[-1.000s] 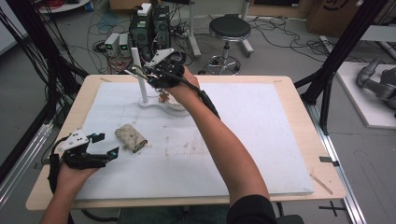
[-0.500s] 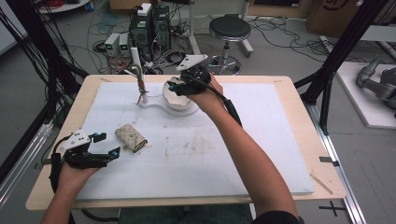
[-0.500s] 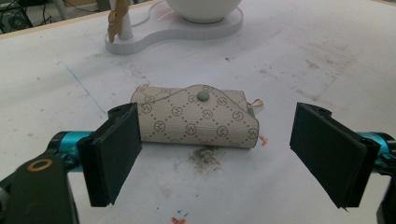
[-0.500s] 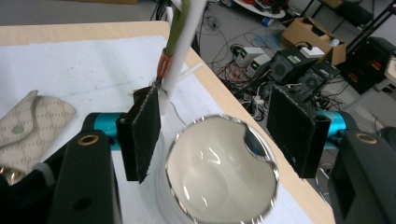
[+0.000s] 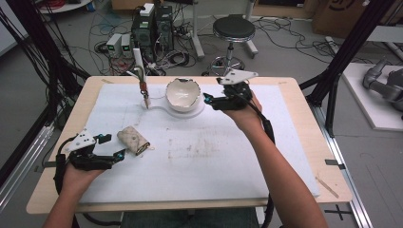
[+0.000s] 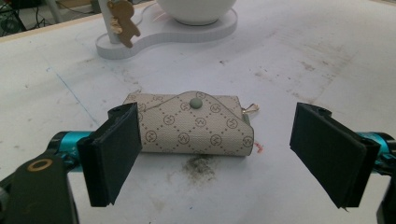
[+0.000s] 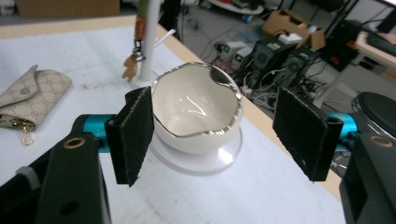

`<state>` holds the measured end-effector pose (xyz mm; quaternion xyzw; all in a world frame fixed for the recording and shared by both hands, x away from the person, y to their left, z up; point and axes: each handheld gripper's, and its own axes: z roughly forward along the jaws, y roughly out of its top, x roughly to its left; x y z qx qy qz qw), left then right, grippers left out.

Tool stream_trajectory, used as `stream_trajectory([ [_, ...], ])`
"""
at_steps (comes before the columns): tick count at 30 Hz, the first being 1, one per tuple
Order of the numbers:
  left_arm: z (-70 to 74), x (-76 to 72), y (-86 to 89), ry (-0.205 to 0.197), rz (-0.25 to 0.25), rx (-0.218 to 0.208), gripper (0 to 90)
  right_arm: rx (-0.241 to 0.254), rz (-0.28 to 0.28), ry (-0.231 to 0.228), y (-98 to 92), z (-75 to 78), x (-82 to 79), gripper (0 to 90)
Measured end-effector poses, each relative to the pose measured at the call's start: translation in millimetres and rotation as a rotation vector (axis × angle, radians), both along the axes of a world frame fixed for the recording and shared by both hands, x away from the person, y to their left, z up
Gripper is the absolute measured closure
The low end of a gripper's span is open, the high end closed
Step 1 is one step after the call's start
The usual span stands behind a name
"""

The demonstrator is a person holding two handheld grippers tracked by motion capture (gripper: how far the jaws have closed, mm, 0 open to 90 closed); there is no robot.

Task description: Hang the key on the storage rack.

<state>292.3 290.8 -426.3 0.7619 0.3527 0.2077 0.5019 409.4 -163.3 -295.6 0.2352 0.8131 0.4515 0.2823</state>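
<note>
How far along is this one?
Looks done: a charm hangs on the stand's post, and the right gripper is open beside the bowl. In hand: the left gripper, jaws open, faces the key pouch without touching it. Left: grasping the pouch, which lies shut on the mat.

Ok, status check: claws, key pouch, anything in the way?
Left claw open, jaws either side of beige monogram key pouch, not touching. Right claw open, empty, facing white jagged-rim bowl. Pouch flat on table, snapped shut. Nothing blocking.
</note>
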Motion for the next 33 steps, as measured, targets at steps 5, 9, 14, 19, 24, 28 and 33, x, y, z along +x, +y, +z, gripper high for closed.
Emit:
stream_trajectory([
  [5,0.2,1.8,-3.6,-0.001,-0.006,0.003,16.4,0.033,-0.046,0.015,-34.2,-11.4,-15.8,29.0],
  [9,0.9,3.0,-6.7,-0.004,-0.009,0.004,16.5,0.050,-0.083,0.025,-61.6,-27.2,-29.3,29.0],
  [14,2.0,8.6,-10.6,-0.010,-0.015,-0.005,16.4,0.076,-0.110,0.038,-79.8,-39.0,-37.5,29.1],
  [19,1.6,14.4,-14.5,-0.012,-0.025,-0.009,16.5,0.094,-0.145,0.044,-97.4,-52.1,-46.5,29.0],
  [24,1.8,14.6,-16.0,-0.013,-0.028,-0.005,16.4,0.107,-0.162,0.052,-108.1,-64.0,-54.8,29.0],
  [28,2.0,15.5,-15.1,-0.014,-0.022,-0.011,16.4,0.120,-0.174,0.076,-113.1,-73.9,-61.8,28.6],
  [33,2.2,17.9,-17.0,-0.016,-0.032,-0.011,16.5,0.122,-0.184,0.091,-118.0,-86.7,-68.5,26.6],
])
